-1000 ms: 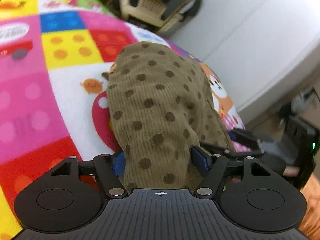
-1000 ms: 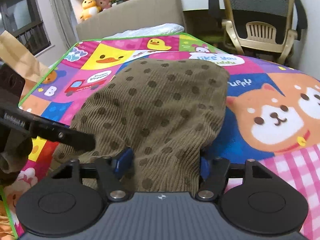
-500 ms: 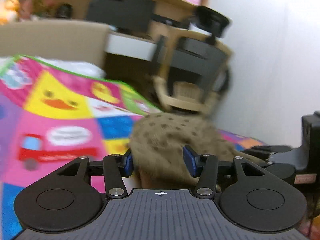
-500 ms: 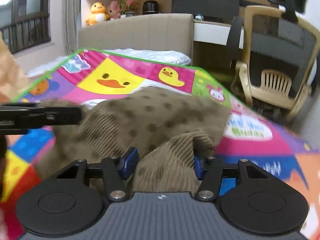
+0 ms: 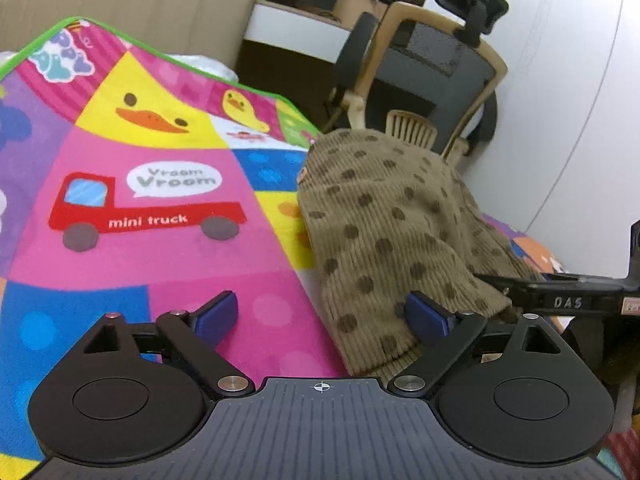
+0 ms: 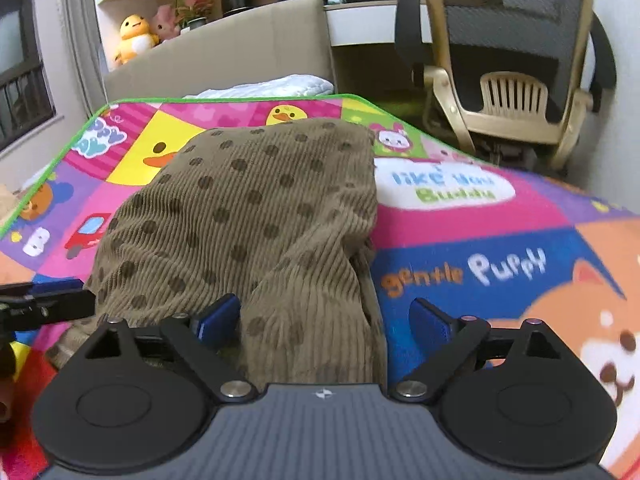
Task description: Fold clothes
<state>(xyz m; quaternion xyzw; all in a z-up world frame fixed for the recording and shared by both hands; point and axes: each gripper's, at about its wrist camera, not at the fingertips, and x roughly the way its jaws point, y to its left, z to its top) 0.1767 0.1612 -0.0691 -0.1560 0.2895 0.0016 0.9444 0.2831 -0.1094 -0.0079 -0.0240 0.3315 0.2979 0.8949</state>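
While my left claw (image 5: 320,316) and right claw (image 6: 324,322) both stand spread wide with nothing held, the brown polka-dot corduroy garment (image 6: 256,216) lies bunched on the bright play mat (image 5: 120,248), its near end draped between the right claw's blue pads (image 6: 216,322). Print on the mat reads "Vroom Vroom" and "mini truck" beside a red truck (image 5: 148,216), plus "gentle Puppy" (image 6: 464,272). An office chair (image 6: 516,60) stands beyond.
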